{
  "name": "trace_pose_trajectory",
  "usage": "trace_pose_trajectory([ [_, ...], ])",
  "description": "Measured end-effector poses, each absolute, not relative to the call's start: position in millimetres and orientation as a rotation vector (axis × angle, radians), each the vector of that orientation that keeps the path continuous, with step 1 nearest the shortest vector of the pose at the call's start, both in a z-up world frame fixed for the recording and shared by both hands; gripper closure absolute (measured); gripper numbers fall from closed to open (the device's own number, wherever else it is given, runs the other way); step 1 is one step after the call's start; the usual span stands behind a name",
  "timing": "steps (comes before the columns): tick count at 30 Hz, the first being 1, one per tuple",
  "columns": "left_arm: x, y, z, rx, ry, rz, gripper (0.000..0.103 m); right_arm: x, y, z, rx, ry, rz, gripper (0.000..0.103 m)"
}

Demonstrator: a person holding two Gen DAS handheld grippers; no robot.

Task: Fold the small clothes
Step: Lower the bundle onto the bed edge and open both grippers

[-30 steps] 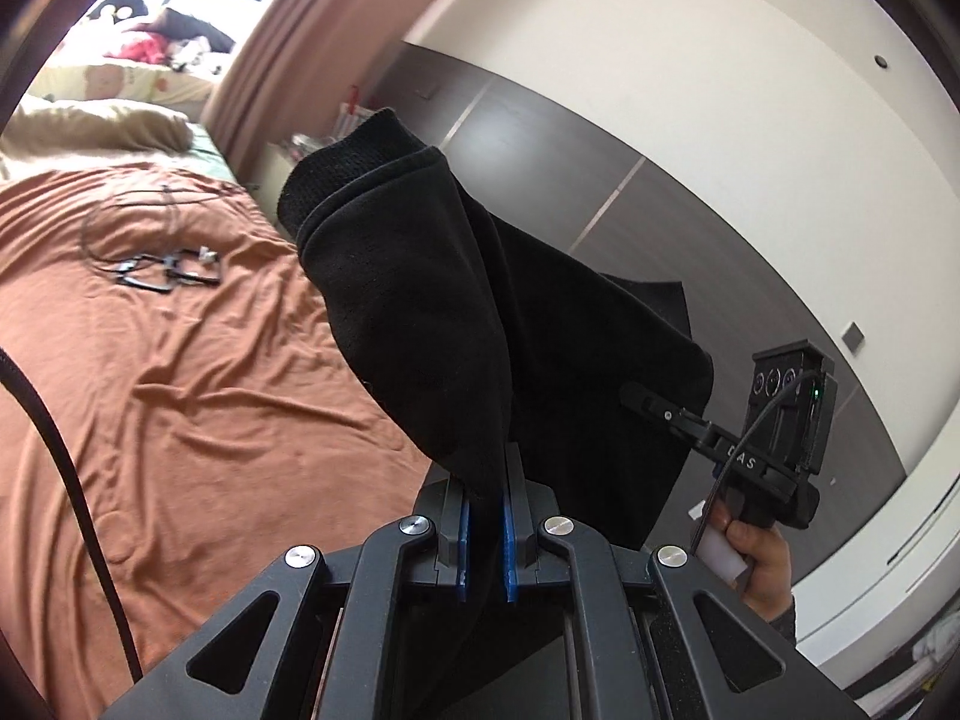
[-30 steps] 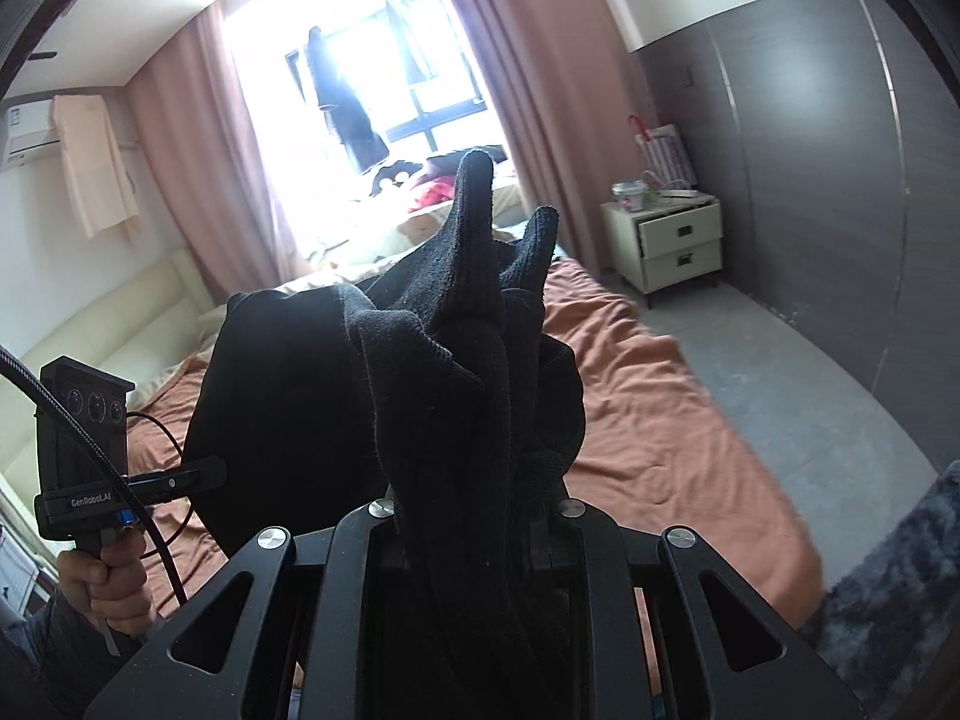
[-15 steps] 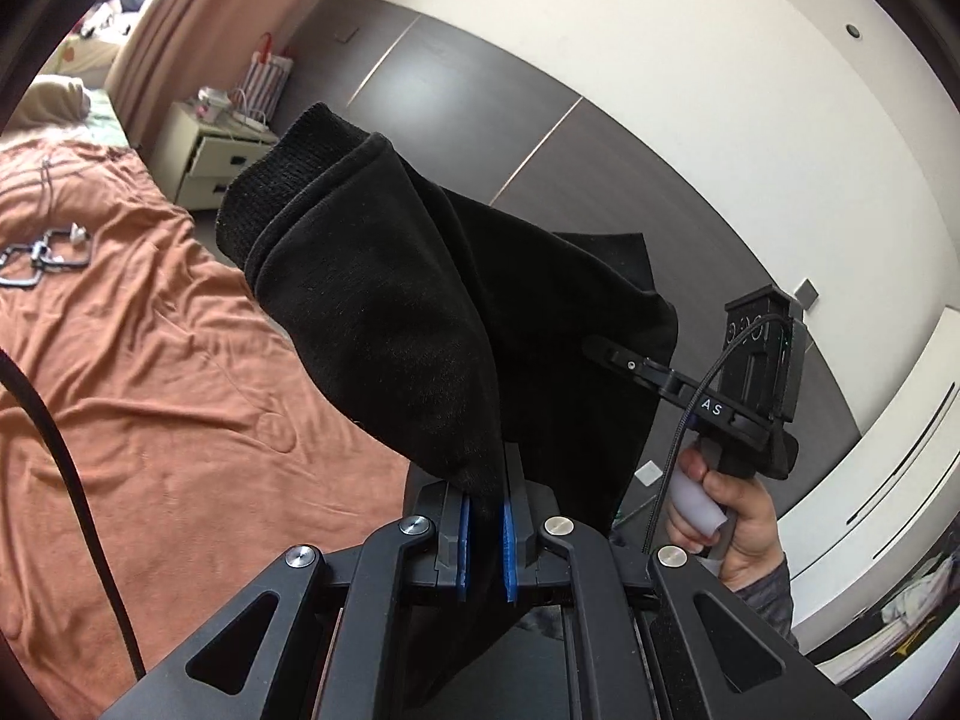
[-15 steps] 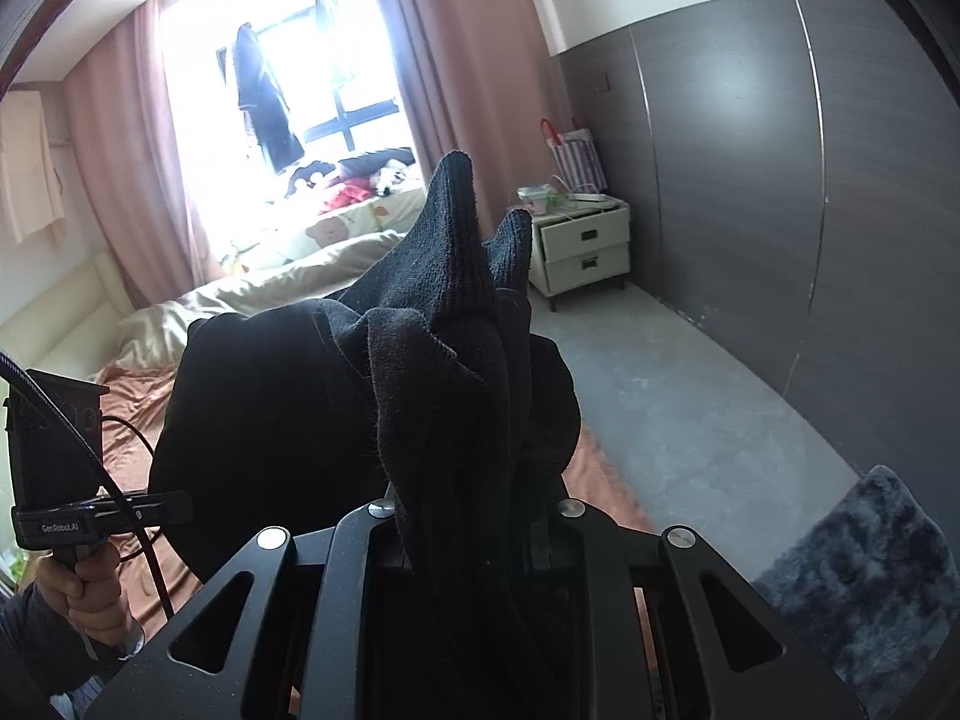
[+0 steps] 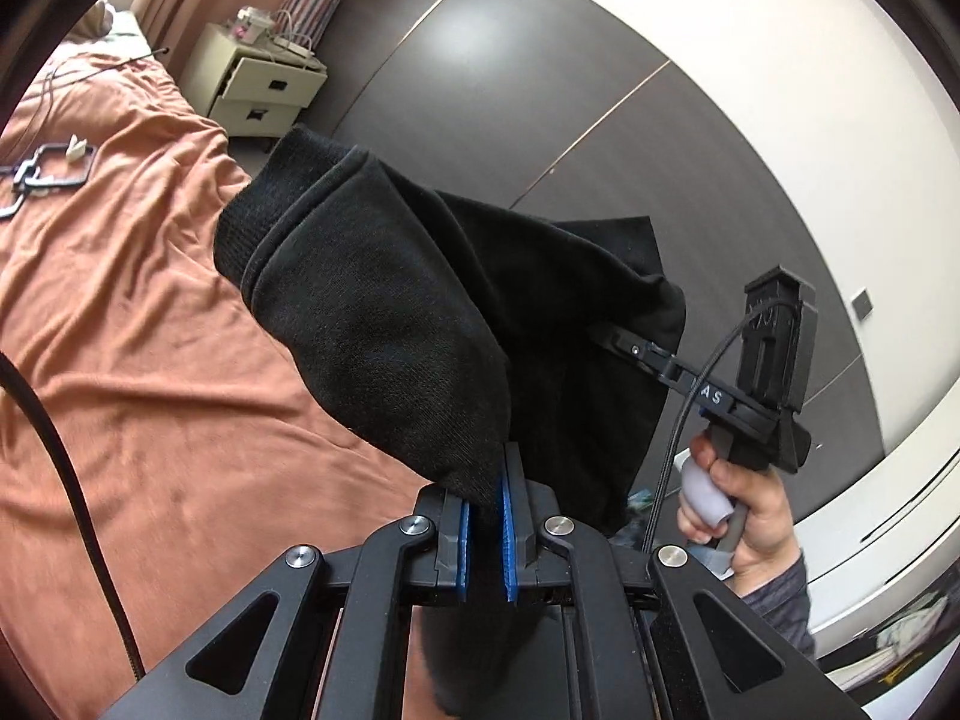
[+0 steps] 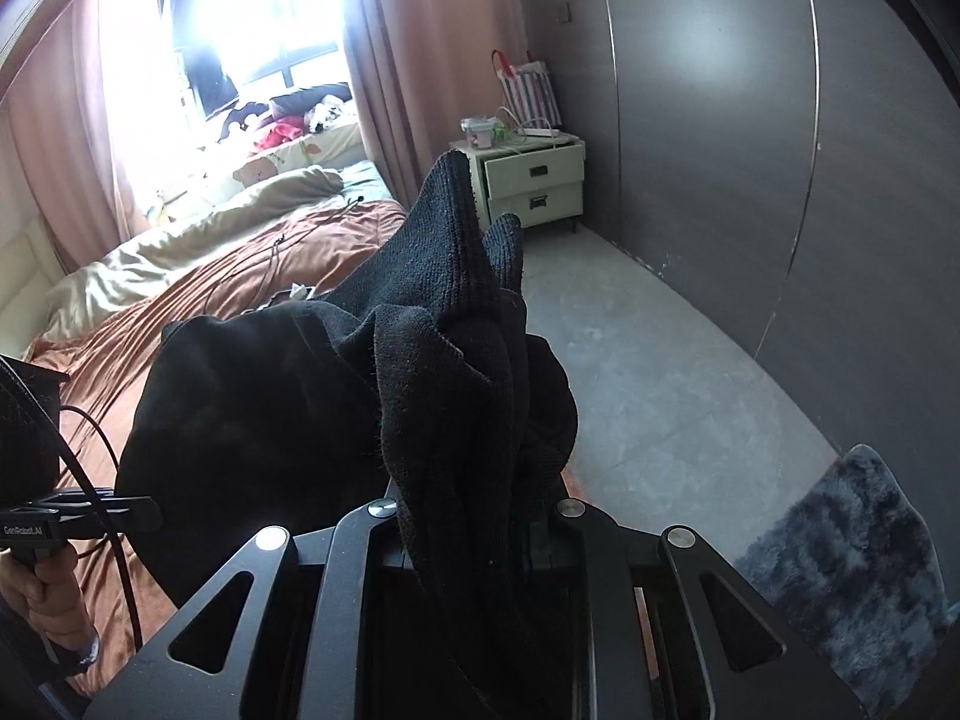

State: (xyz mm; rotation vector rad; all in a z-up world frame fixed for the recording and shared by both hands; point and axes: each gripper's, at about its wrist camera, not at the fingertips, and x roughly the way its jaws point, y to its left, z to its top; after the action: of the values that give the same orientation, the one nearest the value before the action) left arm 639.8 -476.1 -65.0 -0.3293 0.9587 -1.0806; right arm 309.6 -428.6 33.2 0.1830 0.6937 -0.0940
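Left wrist view showed the left gripper [image 5: 486, 531] clamped on a black knit garment with a ribbed cuff [image 5: 384, 324], its blue-padded fingers [image 5: 509, 534] pinching the fabric. The cloth hung in the air above a bed with a rumpled rust-orange sheet [image 5: 150, 360], stretched across to the right gripper [image 6: 465, 531], whose jaws, buried in bunched cloth, also gripped it.

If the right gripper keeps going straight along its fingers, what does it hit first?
Apart from the black knit garment already clamped in the right gripper, probably the bare grey floor beside the rust-orange bedsheet, short of the cream two-drawer nightstand. The cloth hides the exact line, so depth is uncertain.
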Motion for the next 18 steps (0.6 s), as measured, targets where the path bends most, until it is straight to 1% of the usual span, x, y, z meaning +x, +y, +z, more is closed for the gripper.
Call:
trace_pose_trajectory([
  [3,651.8,-473.4,-76.0,-0.297,0.970,-1.013,0.093,325.5,-407.6,34.0,0.158,0.710,-0.113,0.087],
  [4,656.6,-472.8,-83.8,-0.258,0.979,-0.932,0.088,331.2,-399.8,32.2,0.156,0.724,-0.130,0.083],
  [5,660.2,-471.6,-91.8,-0.247,0.998,-0.896,0.081,335.1,-393.1,27.3,0.158,0.747,-0.162,0.078],
  [6,663.1,-469.9,-98.3,-0.249,1.019,-0.881,0.062,337.4,-388.5,22.5,0.150,0.769,-0.200,0.064],
  [7,666.6,-467.1,-111.0,-0.267,1.056,-0.867,0.050,341.2,-380.7,18.5,0.128,0.784,-0.253,0.049],
  [8,667.9,-465.5,-117.4,-0.275,1.074,-0.861,0.050,342.4,-373.4,16.0,0.112,0.792,-0.301,0.044],
  [9,667.3,-462.8,-127.2,-0.276,1.100,-0.852,0.050,340.8,-368.5,13.2,0.114,0.801,-0.320,0.042],
  [13,658.0,-457.7,-149.4,-0.257,1.144,-0.829,0.050,318.7,-345.7,6.0,0.180,0.824,-0.301,0.042],
  [18,647.6,-466.9,-164.4,-0.236,1.191,-0.847,0.050,269.0,-318.7,2.1,0.242,0.842,-0.309,0.042],
])
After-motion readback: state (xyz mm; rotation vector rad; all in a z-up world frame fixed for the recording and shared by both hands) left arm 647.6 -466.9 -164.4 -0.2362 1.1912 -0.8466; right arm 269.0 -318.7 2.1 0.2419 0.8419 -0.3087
